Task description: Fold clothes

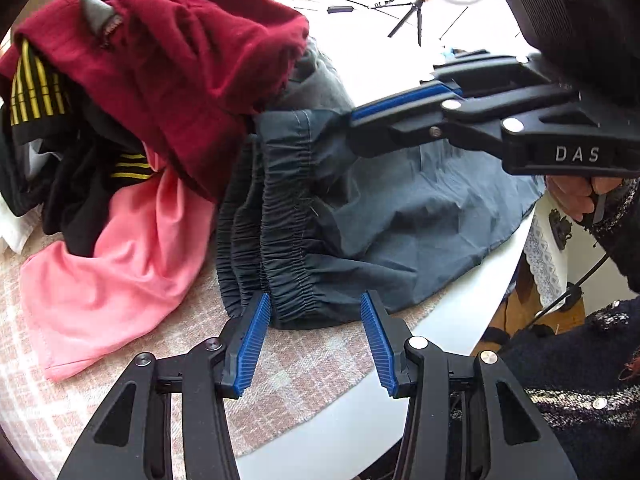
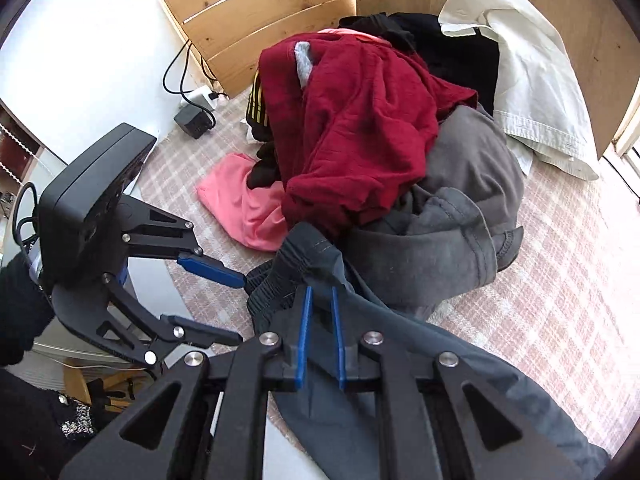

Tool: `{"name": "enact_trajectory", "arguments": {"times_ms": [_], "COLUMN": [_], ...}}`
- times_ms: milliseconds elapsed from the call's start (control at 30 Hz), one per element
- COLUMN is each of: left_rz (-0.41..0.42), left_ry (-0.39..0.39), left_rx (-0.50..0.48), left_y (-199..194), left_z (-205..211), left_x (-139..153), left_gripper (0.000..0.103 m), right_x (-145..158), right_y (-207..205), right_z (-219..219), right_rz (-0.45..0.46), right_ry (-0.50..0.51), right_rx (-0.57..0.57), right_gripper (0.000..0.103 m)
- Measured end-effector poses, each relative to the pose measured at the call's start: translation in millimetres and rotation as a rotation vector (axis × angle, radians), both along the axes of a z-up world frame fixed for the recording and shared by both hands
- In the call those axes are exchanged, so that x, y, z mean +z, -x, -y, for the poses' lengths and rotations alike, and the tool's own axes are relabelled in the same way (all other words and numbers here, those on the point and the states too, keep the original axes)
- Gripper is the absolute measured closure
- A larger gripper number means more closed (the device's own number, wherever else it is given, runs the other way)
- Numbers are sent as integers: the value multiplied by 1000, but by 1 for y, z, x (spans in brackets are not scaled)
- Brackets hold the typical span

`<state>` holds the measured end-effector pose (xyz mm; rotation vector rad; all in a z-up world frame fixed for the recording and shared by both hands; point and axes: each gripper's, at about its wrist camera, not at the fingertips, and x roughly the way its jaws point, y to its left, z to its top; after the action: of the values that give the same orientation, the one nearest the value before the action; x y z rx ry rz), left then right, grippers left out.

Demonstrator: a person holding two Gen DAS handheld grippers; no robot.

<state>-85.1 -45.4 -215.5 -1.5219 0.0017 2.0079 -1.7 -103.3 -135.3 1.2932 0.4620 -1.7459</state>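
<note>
Dark blue-grey shorts [image 1: 400, 208] with a gathered elastic waistband lie at the table's edge, partly under a pile of clothes. My left gripper [image 1: 316, 312] is open, its blue pads on either side of the waistband's near end. My right gripper [image 2: 320, 300] is shut on the shorts [image 2: 400, 360] at the far part of the waistband; in the left wrist view it [image 1: 356, 128] comes in from the right. In the right wrist view the left gripper [image 2: 240, 304] is at the left, open.
The pile holds a dark red garment [image 1: 180, 64], a pink garment [image 1: 120, 264], a black one with yellow stripes [image 1: 36, 88], a grey garment [image 2: 460, 208] and a white shirt [image 2: 532, 80]. A pink checked cloth [image 2: 560, 280] covers the white table [image 1: 460, 312]. A wooden panel [image 2: 272, 12] stands behind.
</note>
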Motion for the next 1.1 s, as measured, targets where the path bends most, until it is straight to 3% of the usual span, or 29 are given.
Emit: {"name": "enact_trajectory", "arguments": {"times_ms": [100,167,233,267,300,367,567,667,733,833,933,1000,1100], "left_rz": [-6,-14,-22,-26,-29,0,0,-7,12,42,6,-6,15], "left_ry": [37,22,8,0,-6,0,-19,-12,5,2,19,15,-8], "left_rx": [-21,-18,-15,-14,-12,13,44,24,21,17,31,52,43], "left_y": [4,4,5,5,5,8,4,3,6,12,14,17,25], "left_z": [-7,-6,-6,-6,-6,-5,21,27,23,17,22,29,31], "left_x": [-10,-9,-7,-7,-6,-14,-2,-1,-14,-25,-14,-8,-6], "left_gripper": [63,67,81,94,97,98,99,99,99,98,90,72,71], "right_x": [-12,-13,-6,-4,-1,4,5,-12,-27,-37,-36,-27,-9], "right_y": [7,6,3,1,1,1,8,8,8,11,7,4,-2], "right_z": [11,12,7,6,5,3,6,21,30,35,36,31,18], "right_rz": [4,1,5,-5,-26,-61,-84,-53,-68,-58,-66,-72,-88], "right_ry": [-28,-36,-18,-15,-20,-24,-17,-57,-109,-124,-138,-126,-76], "right_rx": [-9,-2,9,15,15,15,-5,27,26,13,19,2,-46], "right_gripper": [92,92,92,84,69,56,56,58,67,71,71,71,70]}}
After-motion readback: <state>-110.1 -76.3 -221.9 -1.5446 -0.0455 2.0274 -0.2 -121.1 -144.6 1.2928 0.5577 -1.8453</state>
